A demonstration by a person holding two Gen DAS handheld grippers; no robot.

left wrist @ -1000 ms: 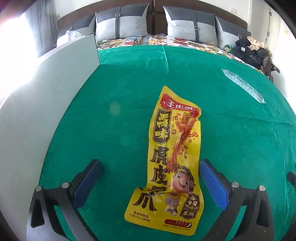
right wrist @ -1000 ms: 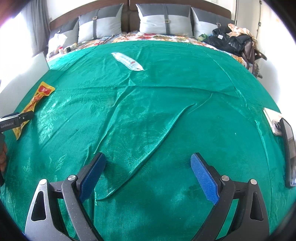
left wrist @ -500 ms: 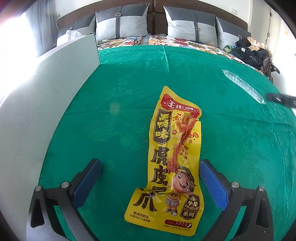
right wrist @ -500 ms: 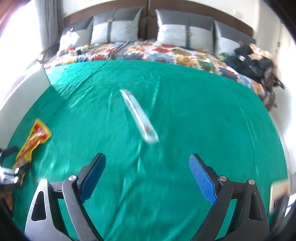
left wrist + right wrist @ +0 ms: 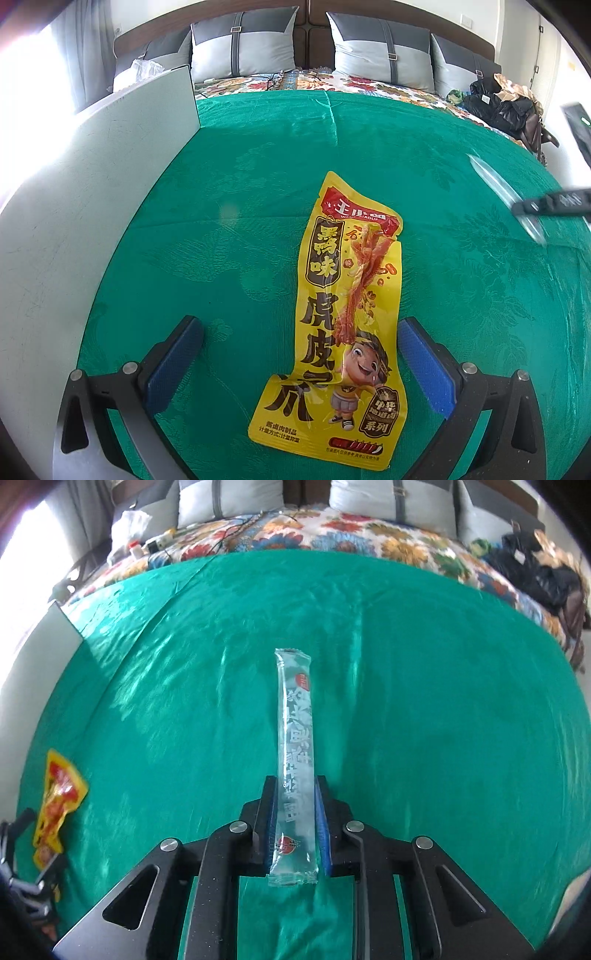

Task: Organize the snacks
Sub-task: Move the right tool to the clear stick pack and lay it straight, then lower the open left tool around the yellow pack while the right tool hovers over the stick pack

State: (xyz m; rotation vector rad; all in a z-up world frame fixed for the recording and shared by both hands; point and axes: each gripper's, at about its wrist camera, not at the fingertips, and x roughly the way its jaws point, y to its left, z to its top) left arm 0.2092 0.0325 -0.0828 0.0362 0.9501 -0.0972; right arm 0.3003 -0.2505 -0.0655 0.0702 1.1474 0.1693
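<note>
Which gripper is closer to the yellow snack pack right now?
Left. The left gripper is open with the yellow pack lying between its fingers. The right gripper is off to the pack's right, shut on the clear stick pack.

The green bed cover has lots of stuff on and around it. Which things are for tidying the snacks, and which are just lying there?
For the snack job:
- yellow snack packet, lying flat between the open left gripper
- clear snack stick, clamped in the right gripper
- white board, maybe a box wall

Just lying about:
- grey pillows
- black bag
- flowery bedsheet
</note>
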